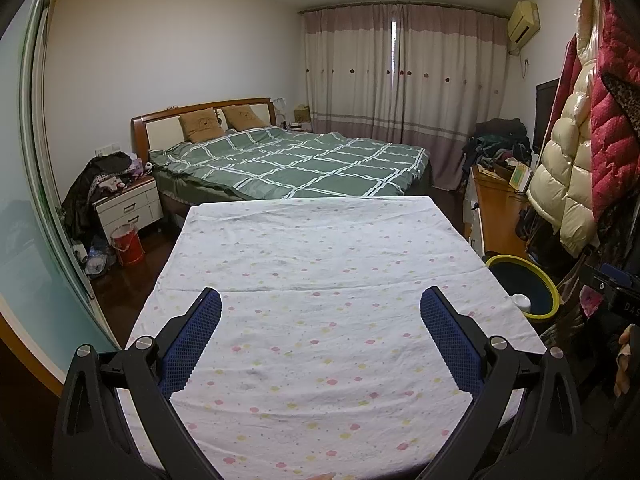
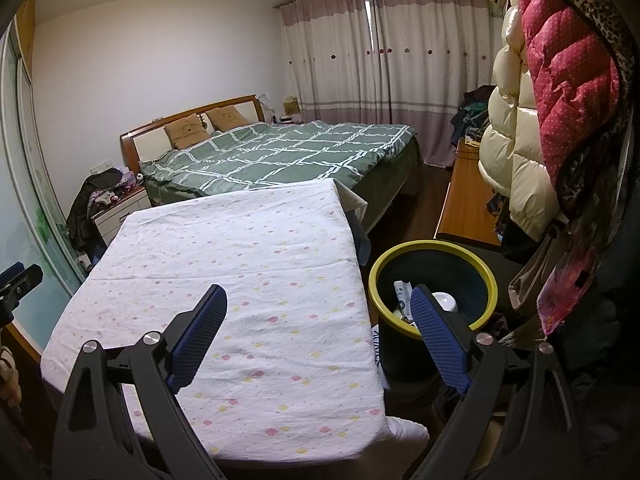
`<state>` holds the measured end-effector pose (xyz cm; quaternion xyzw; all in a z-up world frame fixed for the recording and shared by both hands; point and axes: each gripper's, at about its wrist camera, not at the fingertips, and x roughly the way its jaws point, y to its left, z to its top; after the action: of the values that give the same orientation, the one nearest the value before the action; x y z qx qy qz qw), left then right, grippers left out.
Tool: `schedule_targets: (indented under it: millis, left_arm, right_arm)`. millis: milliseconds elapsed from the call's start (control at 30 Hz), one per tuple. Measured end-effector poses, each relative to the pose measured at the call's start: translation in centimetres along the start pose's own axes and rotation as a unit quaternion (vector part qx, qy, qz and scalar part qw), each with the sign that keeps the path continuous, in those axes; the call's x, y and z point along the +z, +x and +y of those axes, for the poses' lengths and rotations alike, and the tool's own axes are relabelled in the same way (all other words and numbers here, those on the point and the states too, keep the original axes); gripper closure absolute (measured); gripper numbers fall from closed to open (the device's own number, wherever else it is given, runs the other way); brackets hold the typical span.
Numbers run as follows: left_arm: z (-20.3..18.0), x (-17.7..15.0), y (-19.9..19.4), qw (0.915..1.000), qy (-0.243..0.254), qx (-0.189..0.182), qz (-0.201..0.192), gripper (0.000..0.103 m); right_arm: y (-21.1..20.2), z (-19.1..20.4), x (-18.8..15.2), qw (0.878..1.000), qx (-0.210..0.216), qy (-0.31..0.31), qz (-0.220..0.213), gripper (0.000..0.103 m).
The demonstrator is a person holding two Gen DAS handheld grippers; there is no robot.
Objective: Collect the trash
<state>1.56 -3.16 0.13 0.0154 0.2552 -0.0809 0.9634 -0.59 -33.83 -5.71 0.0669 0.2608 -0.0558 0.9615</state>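
**Ann:** Blue-padded fingers up close on both sides. The left gripper (image 1: 320,308) hangs spread wide over the flowered sheet (image 1: 320,272), nothing between its fingers. The right gripper (image 2: 318,306) is just as wide and just as empty, its right finger crossing in front of the bin (image 2: 432,246).

**Bo:** And the trash?

**Ann:** None showing on the sheet. The yellow-rimmed bin stands just beside the table's right edge, a white cup (image 2: 445,301) and some wrappers (image 2: 402,292) already inside.

**Bo:** Looks nearly finished, I'd say. Risks?

**Ann:** That bin sits close under the right gripper; a careless swing could clip the rim and tip it. Coats (image 2: 516,128) hang near too.

**Bo:** Farther back?

**Ann:** Green checked bed (image 1: 296,160), a cluttered nightstand (image 1: 128,204), a red bucket (image 1: 127,244) on the floor. Any trash there, I can't tell.
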Motion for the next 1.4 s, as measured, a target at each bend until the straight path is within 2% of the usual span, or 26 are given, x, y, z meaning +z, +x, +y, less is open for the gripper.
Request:
schedule_targets:
  millis: [1233,1400]
  left_arm:
    - [-0.4,-0.5,1.4,0.9999,0.003,0.001,0.016,0.005]
    - [-0.3,-0.6,2.0,0.9997,0.006,-0.012,0.021,0.005]
  right_arm:
    - [0.4,0.0,-0.2,1.000,0.000,0.001,0.004,0.015]
    - [0.7,0.0,-0.4,1.000,0.000,0.001,0.008,0.015]
